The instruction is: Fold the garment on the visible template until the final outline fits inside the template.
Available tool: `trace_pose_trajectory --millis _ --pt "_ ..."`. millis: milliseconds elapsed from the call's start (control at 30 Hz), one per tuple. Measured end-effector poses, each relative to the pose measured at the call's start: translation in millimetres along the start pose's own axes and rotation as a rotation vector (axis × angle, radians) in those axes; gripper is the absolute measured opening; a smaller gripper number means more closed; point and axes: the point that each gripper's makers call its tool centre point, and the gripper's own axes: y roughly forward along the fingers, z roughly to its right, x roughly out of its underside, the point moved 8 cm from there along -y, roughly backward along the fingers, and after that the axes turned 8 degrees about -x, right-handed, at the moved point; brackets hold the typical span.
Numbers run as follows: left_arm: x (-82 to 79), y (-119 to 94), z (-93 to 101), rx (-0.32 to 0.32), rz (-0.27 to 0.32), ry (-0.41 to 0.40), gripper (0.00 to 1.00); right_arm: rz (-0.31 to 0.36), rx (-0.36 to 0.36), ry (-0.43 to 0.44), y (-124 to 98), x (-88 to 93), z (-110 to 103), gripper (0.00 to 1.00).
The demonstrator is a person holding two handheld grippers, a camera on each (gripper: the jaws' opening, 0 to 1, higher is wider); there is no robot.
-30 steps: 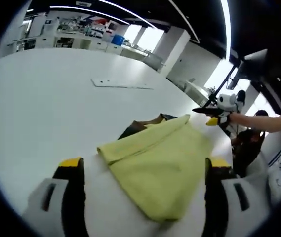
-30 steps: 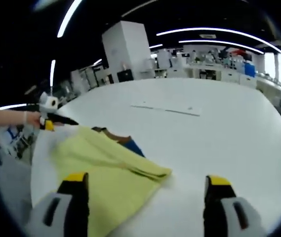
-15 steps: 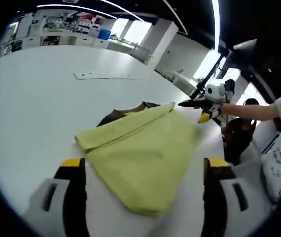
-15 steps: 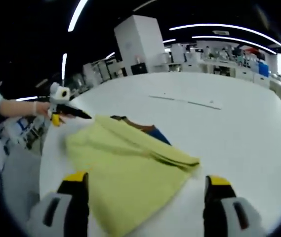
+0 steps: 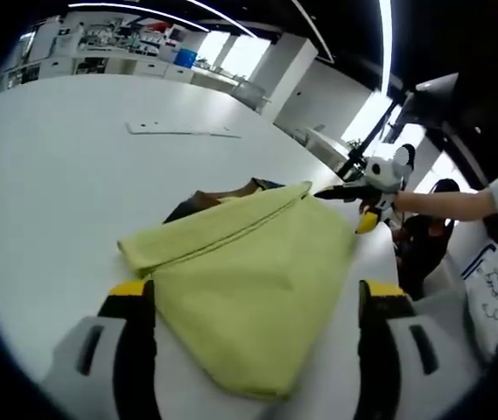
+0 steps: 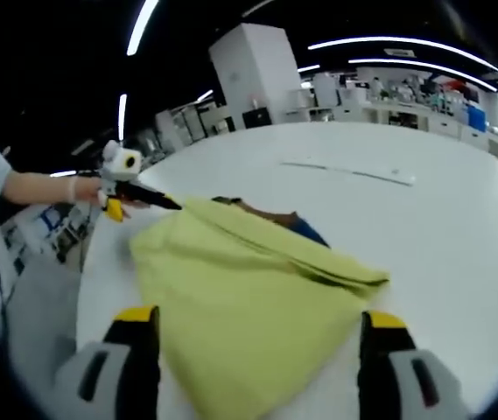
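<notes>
A yellow-green garment point(image 5: 249, 271) lies folded on the white table point(image 5: 56, 175), one flap doubled over along its far edge. A dark brown and blue piece point(image 5: 205, 199) peeks out from under it. My left gripper point(image 5: 254, 292) stands open, its jaws either side of the garment's near end. The right gripper point(image 5: 326, 191), held in a hand, points its tip at the garment's far right corner. In the right gripper view the garment point(image 6: 249, 297) lies between the open jaws of my right gripper point(image 6: 257, 322). There the left gripper point(image 6: 165, 203) touches the far left corner.
A thin pale strip point(image 5: 183, 129) lies flat further back on the table point(image 6: 459, 227), also seen as a strip point(image 6: 349, 172) in the right gripper view. A person's forearm point(image 5: 445, 203) and white sleeve sit at the table's edge. Benches and shelves line the far room.
Both cameras have come closer to the garment, which looms larger and now reaches between each view's own jaws. The garment keeps the same fold.
</notes>
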Motion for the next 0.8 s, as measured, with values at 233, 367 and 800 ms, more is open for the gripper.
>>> trace_pose_trajectory --millis 233,367,800 --pt "-9.2 5.4 -16.1 -0.006 0.033 -0.031 0.92 0.026 0.009 0.017 5.9 -5.0 8.4 0.96" --pt "-16.8 8.9 -19.5 -0.018 0.069 -0.037 0.94 0.054 0.022 0.024 10.0 -14.9 17.2 0.95" --pt "-30.1 24.4 -31.9 -0.048 0.114 -0.091 0.94 0.071 0.047 0.057 29.9 -30.0 37.6 0.91"
